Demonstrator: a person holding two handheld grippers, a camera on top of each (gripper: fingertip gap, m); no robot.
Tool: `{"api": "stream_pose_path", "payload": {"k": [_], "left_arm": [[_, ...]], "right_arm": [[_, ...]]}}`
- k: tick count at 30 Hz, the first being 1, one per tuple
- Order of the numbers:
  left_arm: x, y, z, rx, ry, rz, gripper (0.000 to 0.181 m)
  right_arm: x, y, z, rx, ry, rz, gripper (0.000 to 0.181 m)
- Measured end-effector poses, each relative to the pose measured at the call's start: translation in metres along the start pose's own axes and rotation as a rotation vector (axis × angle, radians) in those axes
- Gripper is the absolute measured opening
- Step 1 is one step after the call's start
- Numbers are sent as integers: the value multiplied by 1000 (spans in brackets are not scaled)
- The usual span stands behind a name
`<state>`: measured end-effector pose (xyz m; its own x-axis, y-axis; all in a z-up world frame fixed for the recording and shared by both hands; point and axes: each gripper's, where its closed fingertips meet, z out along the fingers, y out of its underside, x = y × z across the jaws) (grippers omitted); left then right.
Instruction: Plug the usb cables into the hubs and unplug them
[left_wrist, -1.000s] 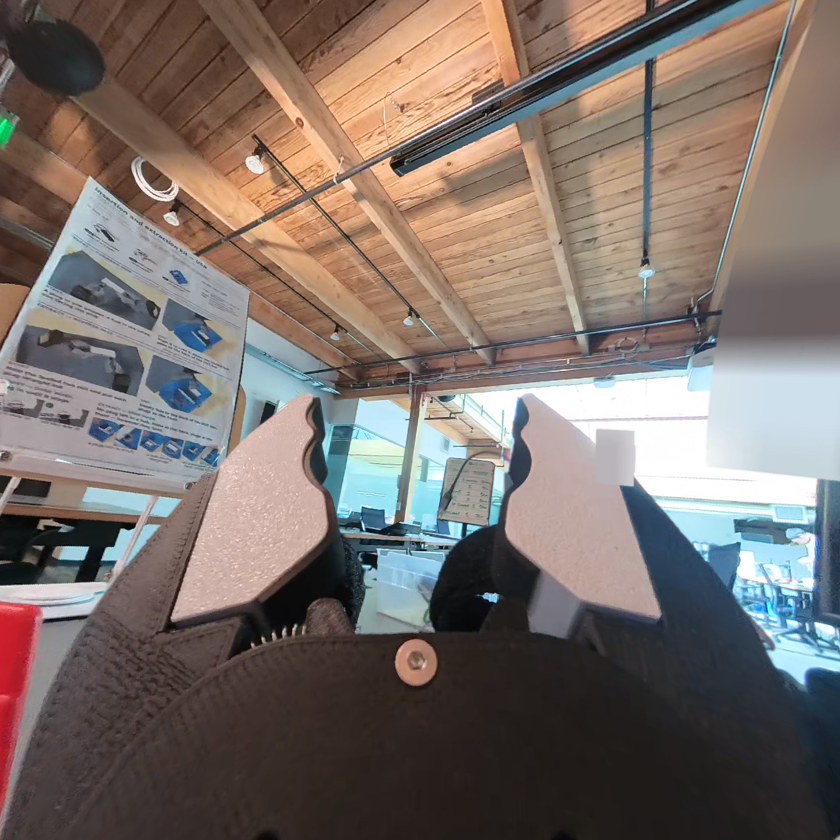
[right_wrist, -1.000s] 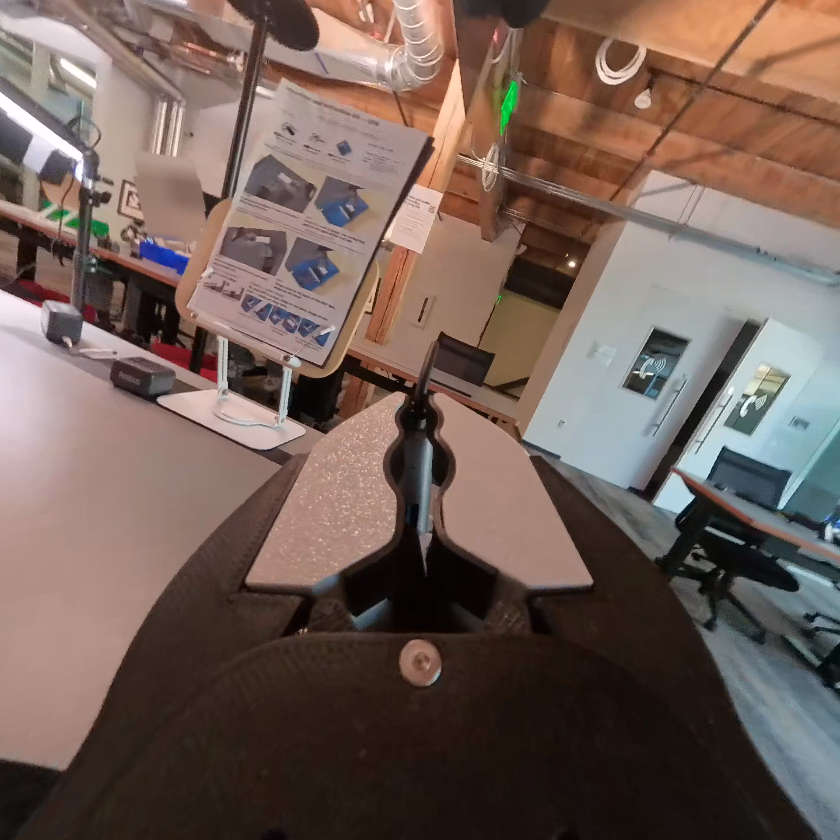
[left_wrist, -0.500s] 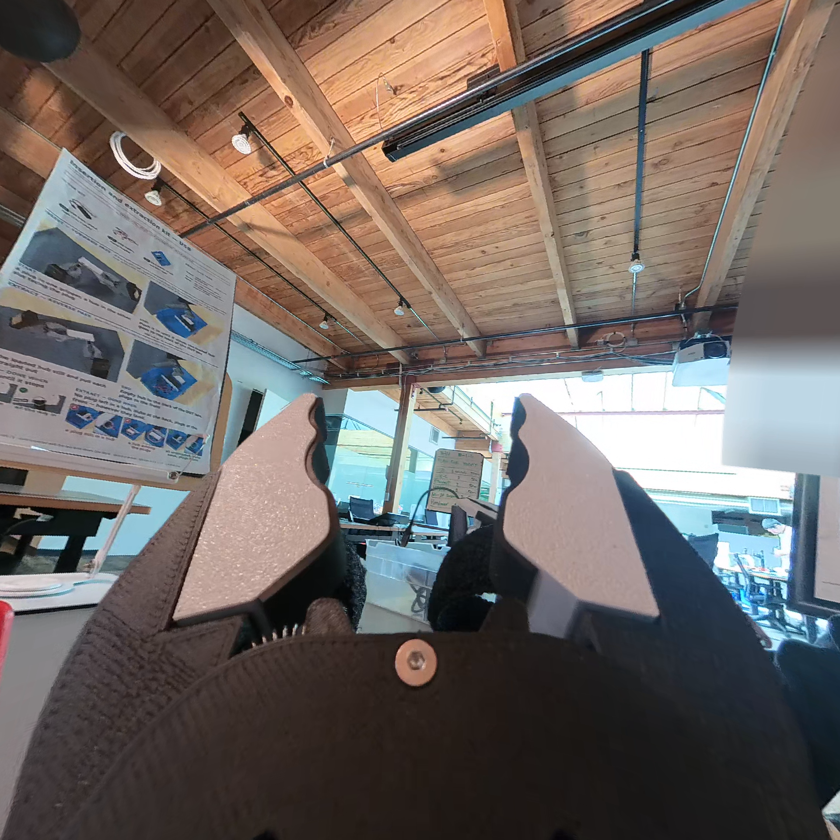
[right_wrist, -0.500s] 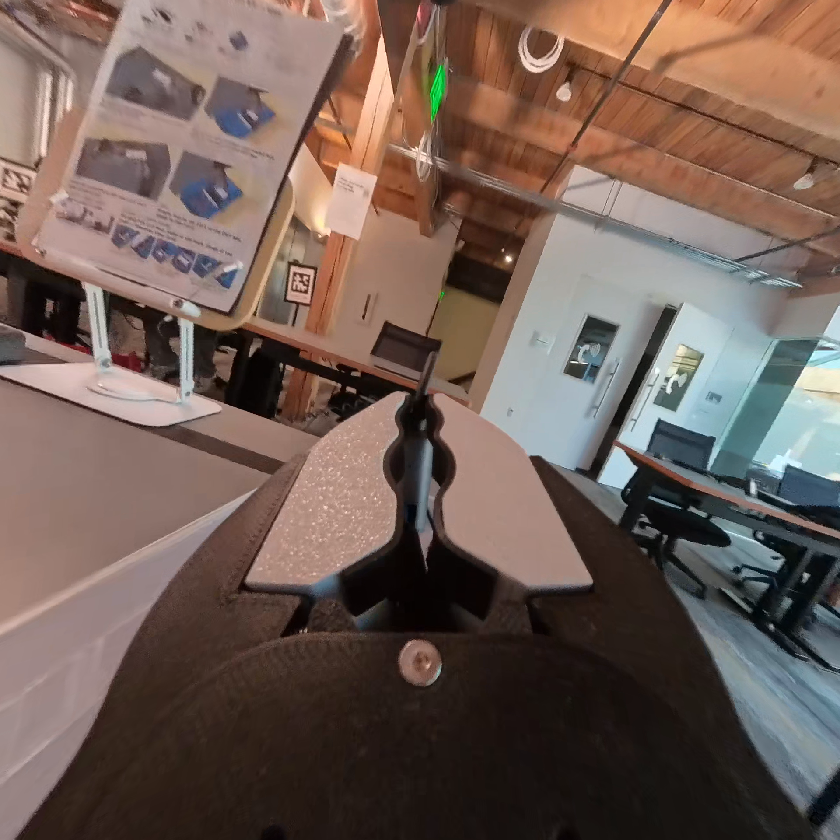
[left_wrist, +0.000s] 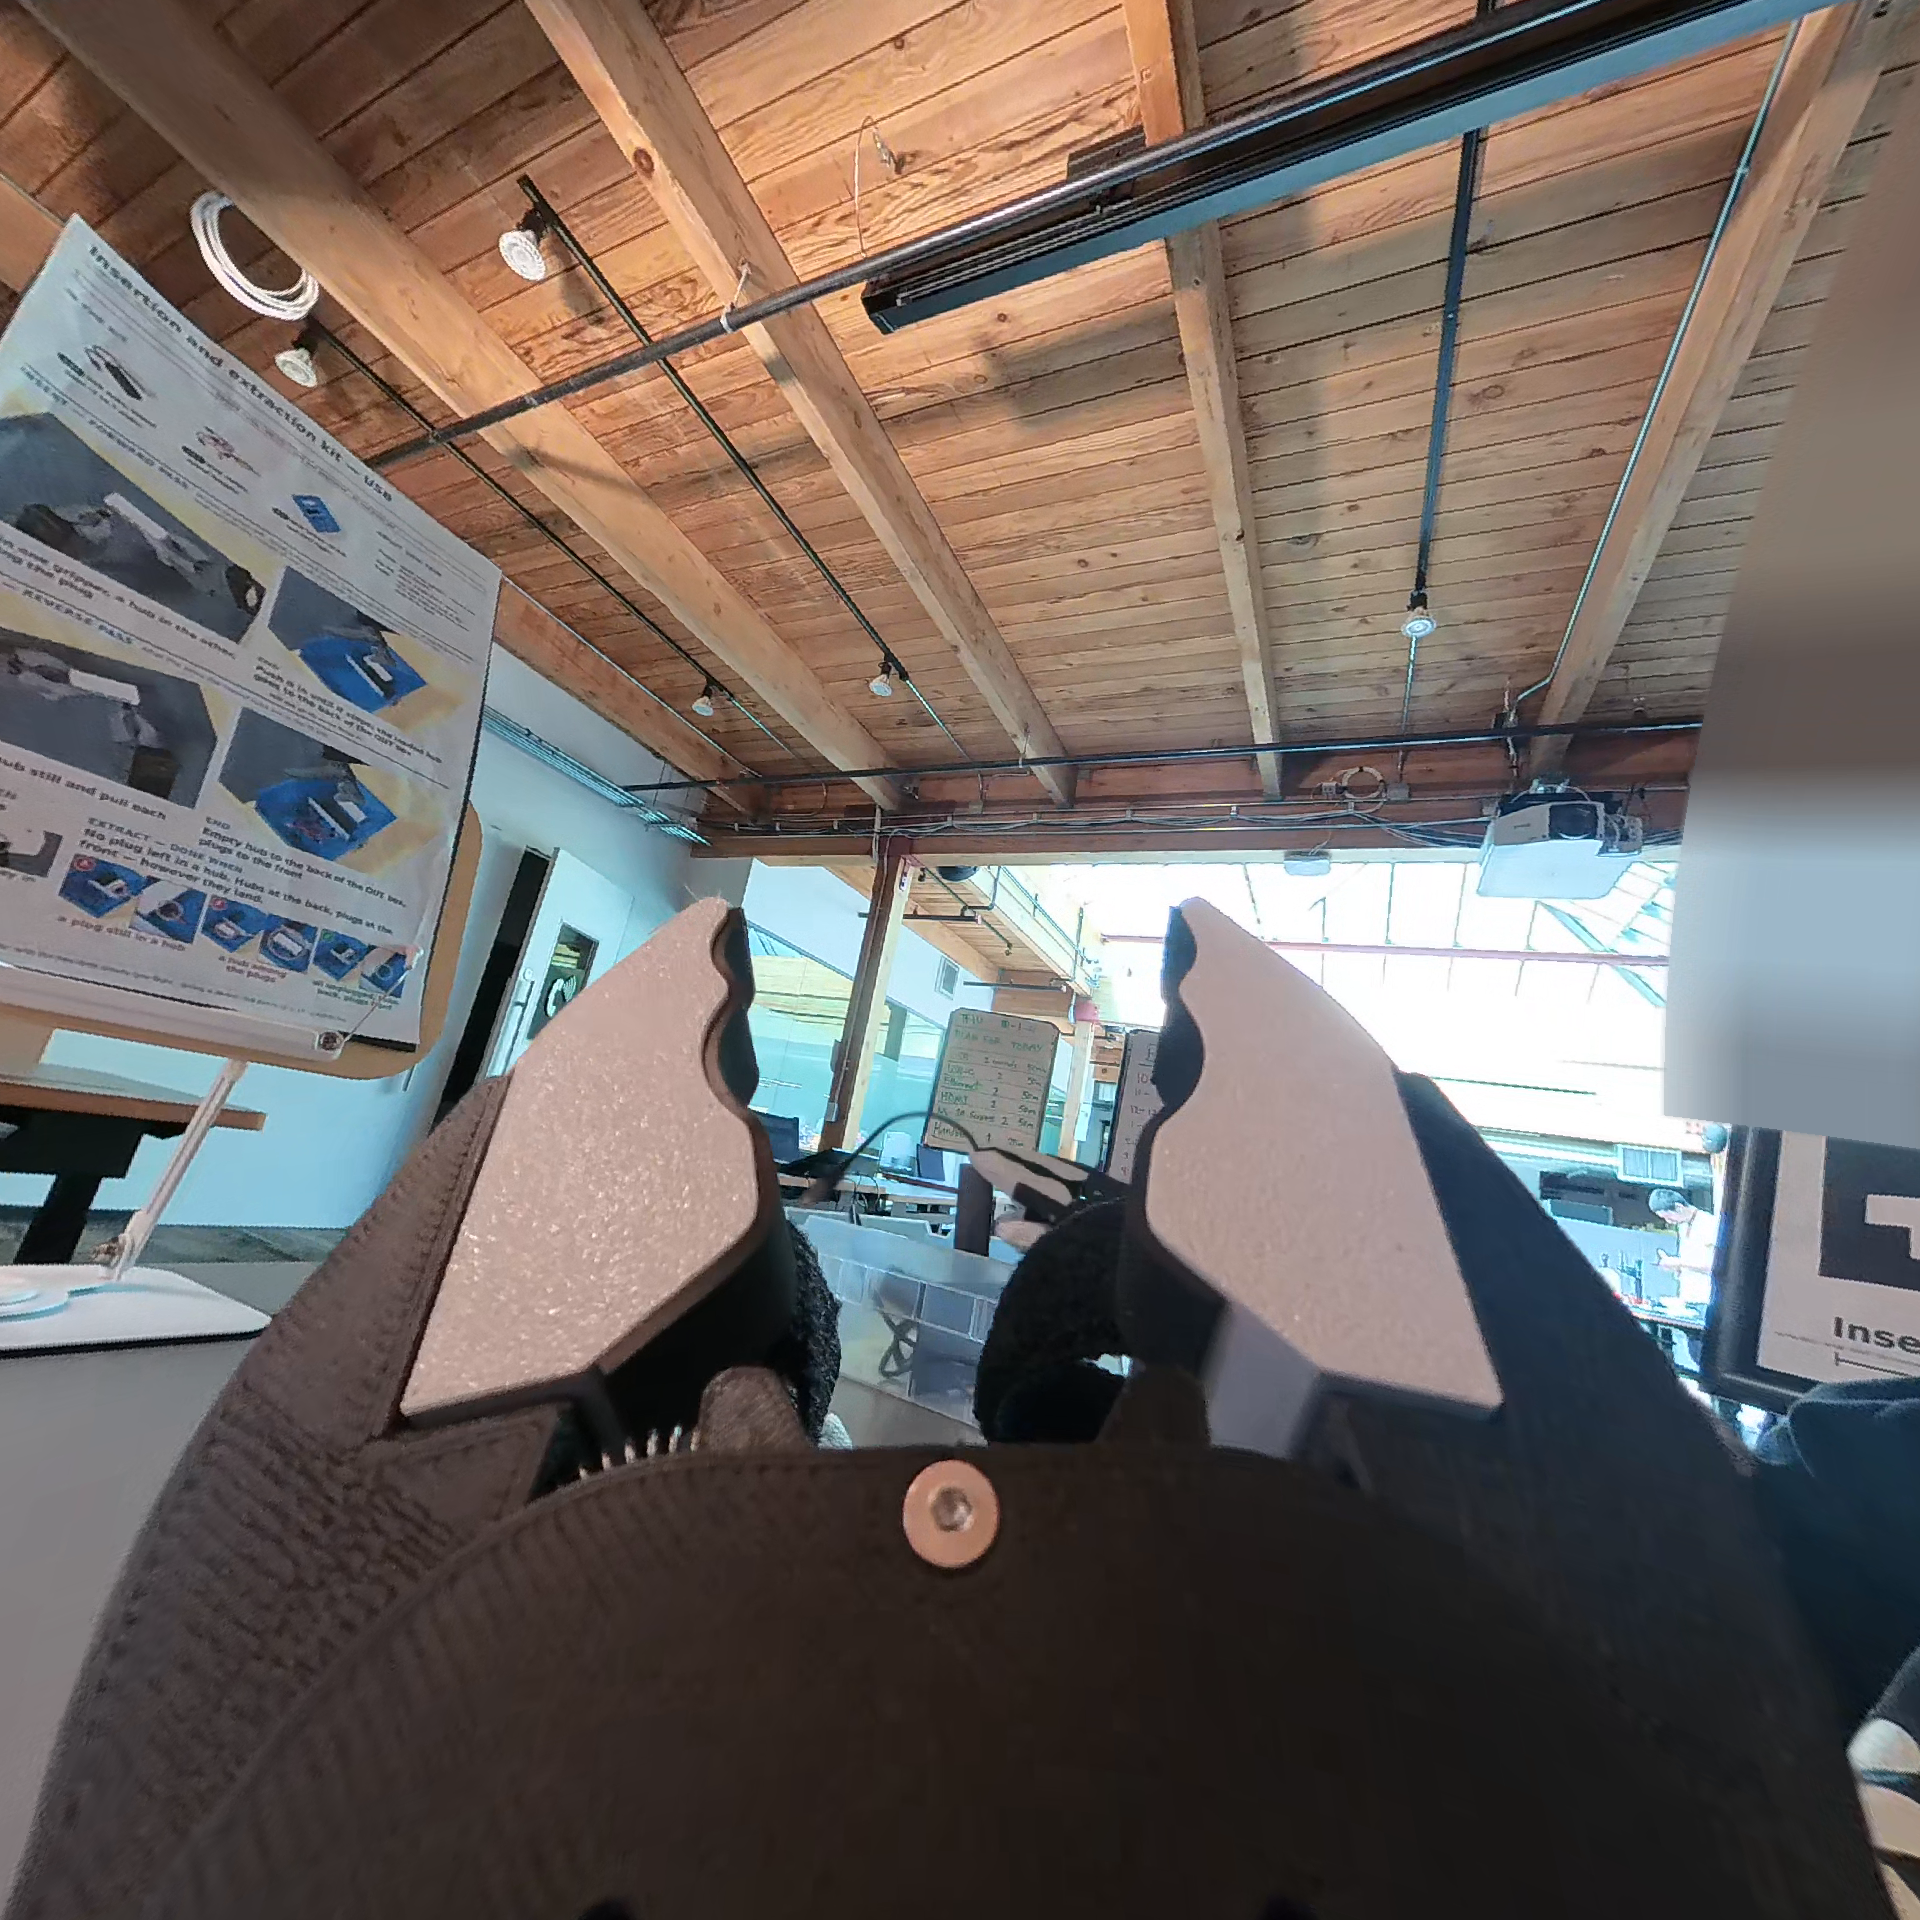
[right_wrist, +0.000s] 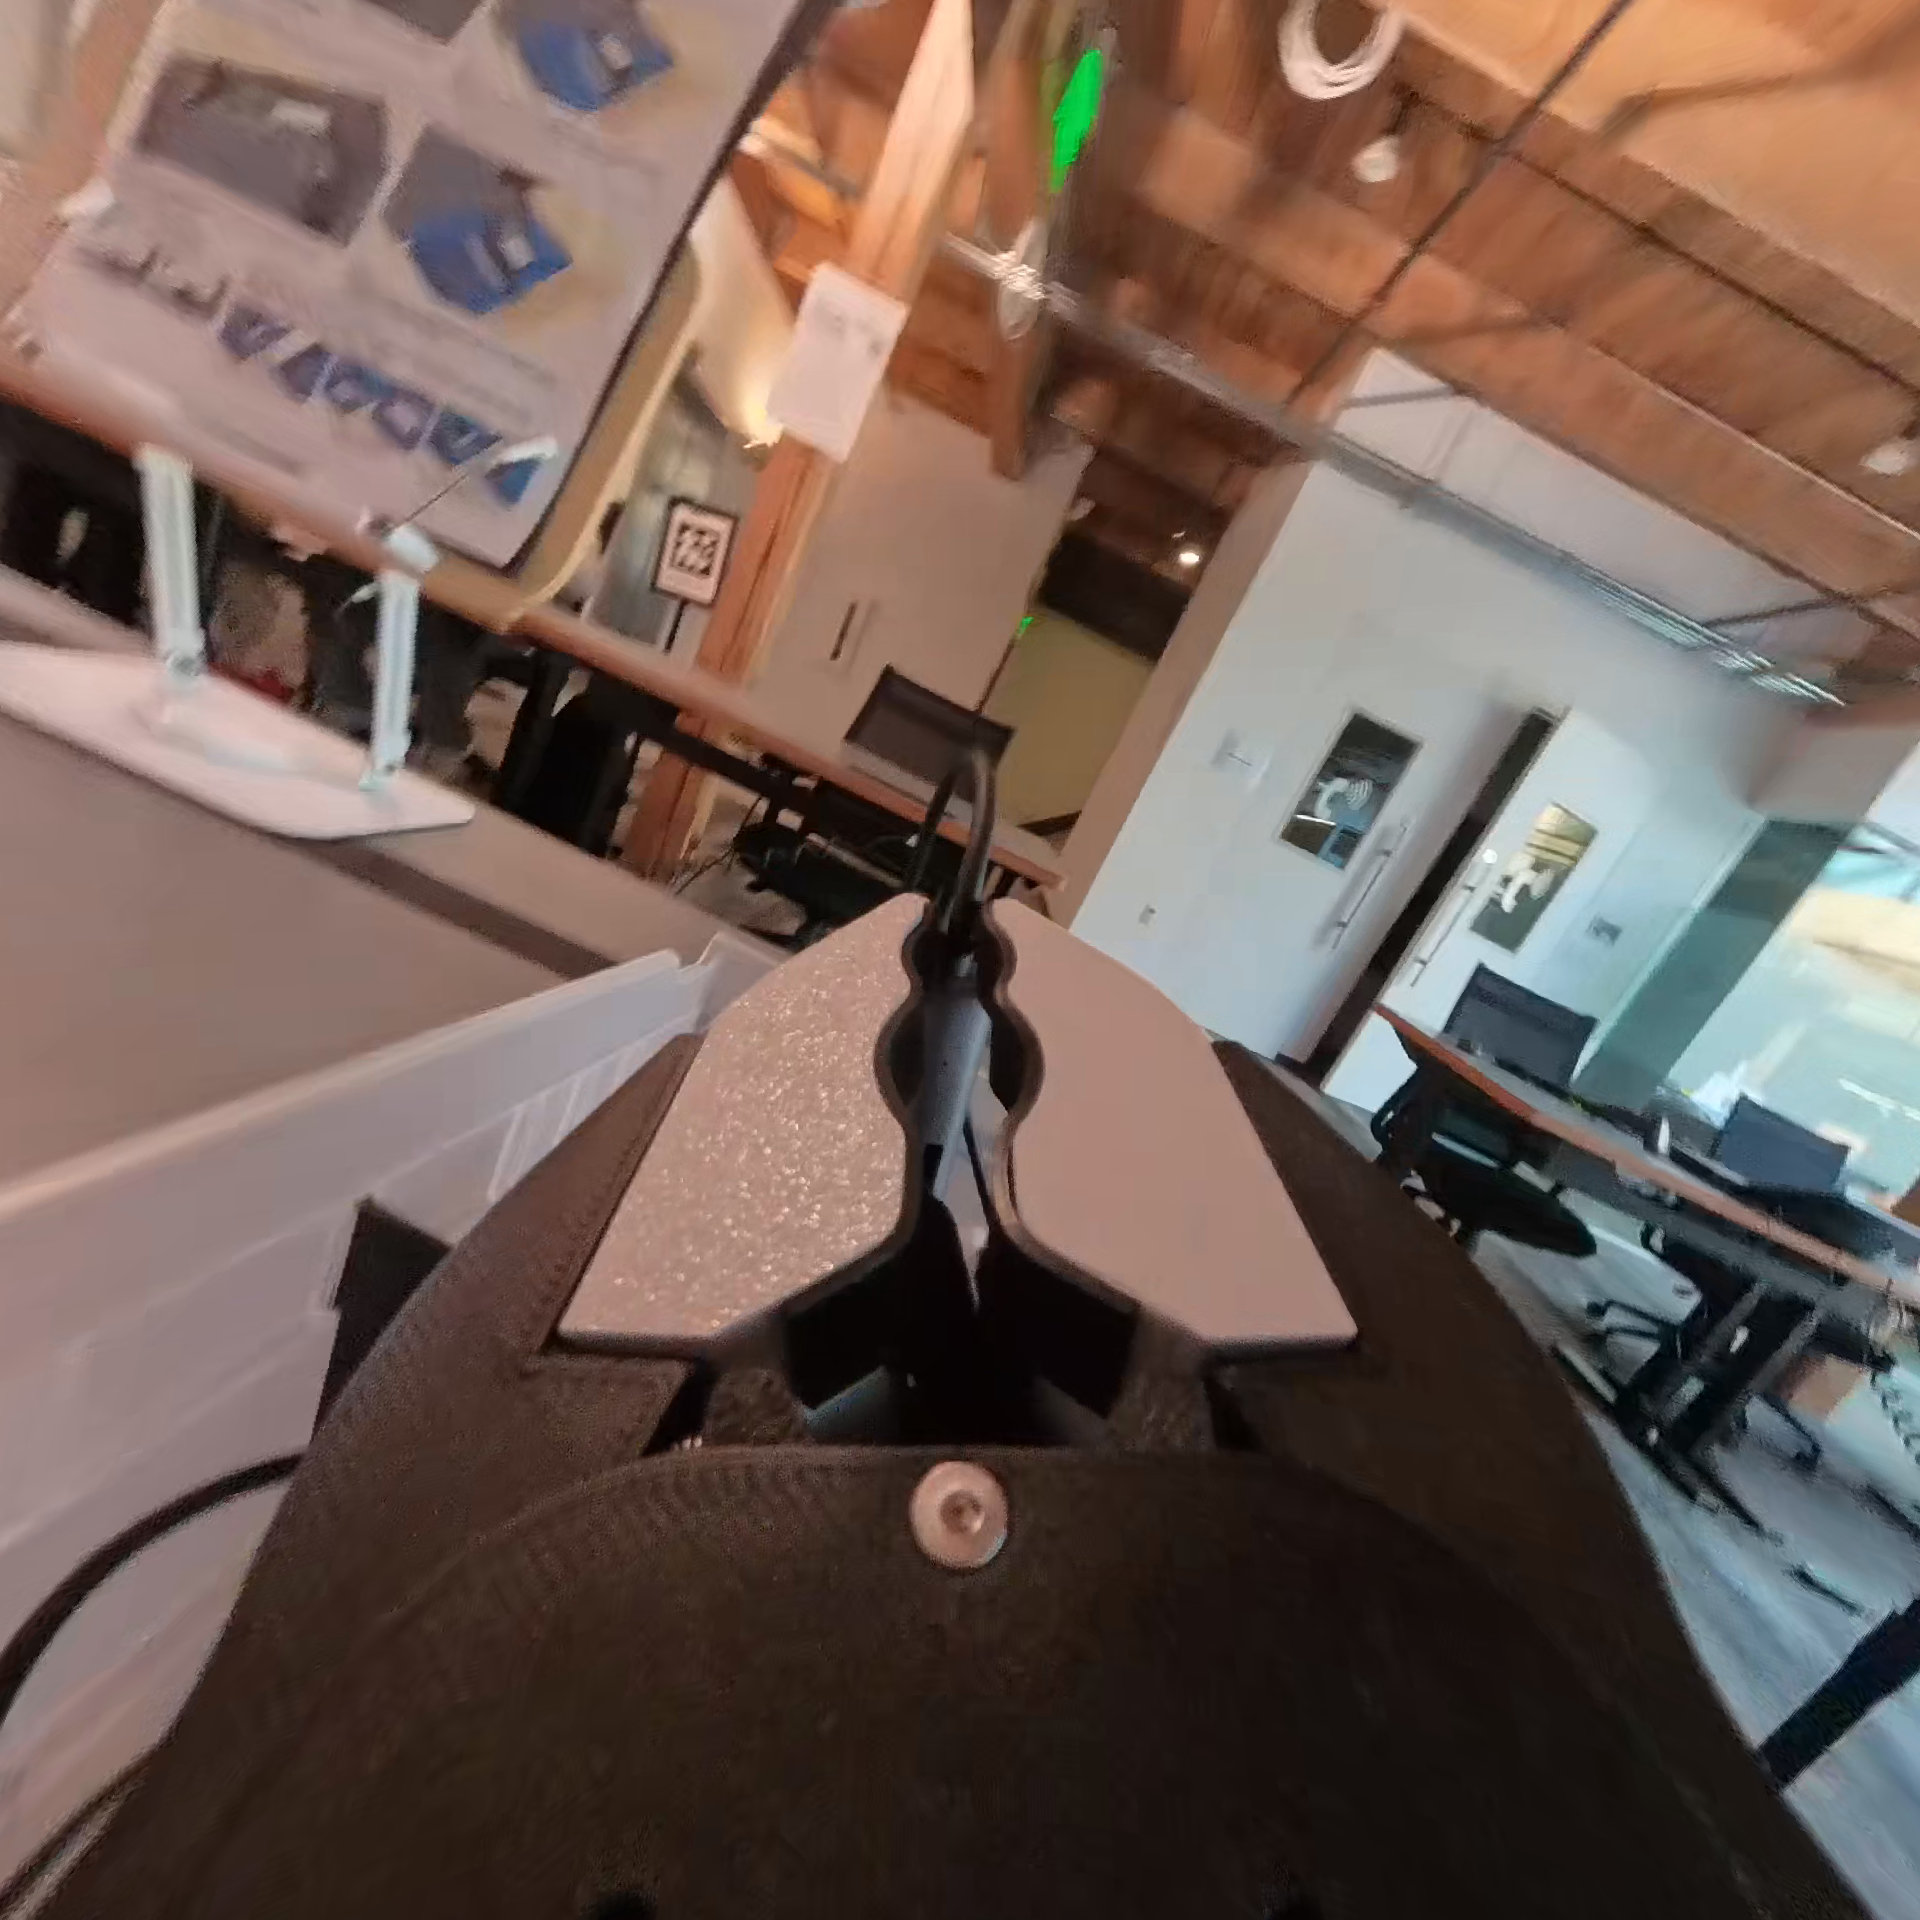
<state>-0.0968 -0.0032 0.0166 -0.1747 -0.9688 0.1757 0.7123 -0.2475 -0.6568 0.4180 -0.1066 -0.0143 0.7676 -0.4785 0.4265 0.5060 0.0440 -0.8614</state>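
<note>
While tilted up toward the wooden ceiling (left_wrist: 1039, 468), left gripper (left_wrist: 951, 920) with jaws apart, nothing between them. Right gripper (right_wrist: 958, 914) clamped on usb cable (right_wrist: 951, 1049): grey plug in the jaw notch, black cord rising past the fingertips, beside white bin (right_wrist: 312, 1143).

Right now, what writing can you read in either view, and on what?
I do not copy writing; these bear it.
Left view, instruction poster: legible print.
Behind, whiteboard: handwriting.
Right edge, marker card: cut off.
Right view, instruction poster and paper sheet on post: blurred, unreadable.
</note>
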Motion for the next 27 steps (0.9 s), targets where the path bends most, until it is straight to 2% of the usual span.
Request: {"api": "stream_pose_path", "payload": {"k": [3, 7, 9, 11, 13, 15, 16, 18, 20, 23, 27], "left_arm": [[0, 1, 0, -7, 0, -3, 75], [-1, 4, 0, -22, -3, -19, 74], [-1, 7, 0, -33, 1, -29, 74], [-1, 9, 1, -45, 2, -36, 73], [-1, 11, 1, -57, 4, -43, 73], [-1, 12, 1, -63, 4, -48, 73], [-1, 12, 1, -65, 4, -50, 73], [-1, 12, 1, -63, 6, -56, 73], [-1, 13, 2, -64, 8, -61, 73], [0, 13, 2, -67, 12, -63, 73], [0, 13, 2, -64, 14, -65, 72]], "right_arm": [[2, 1, -1, -32, -4, 51, 6], [5, 3, -5, -110, 17, 12, 7], [-8, -1, -6, -118, -49, 7, 7], [-35, 1, -5, -168, -178, 1, 6], [-55, 29, -6, -366, -256, -112, 7], [-57, 61, -8, -538, -242, -307, 8], [-54, 70, -7, -577, -207, -355, 8], [-48, 74, -5, -586, -158, -296, 7], [-48, 78, -8, -620, -172, -141, 10], [-47, 79, -11, -633, -184, 49, 25], [-35, 69, -14, -599, -137, 106, 28]]}}
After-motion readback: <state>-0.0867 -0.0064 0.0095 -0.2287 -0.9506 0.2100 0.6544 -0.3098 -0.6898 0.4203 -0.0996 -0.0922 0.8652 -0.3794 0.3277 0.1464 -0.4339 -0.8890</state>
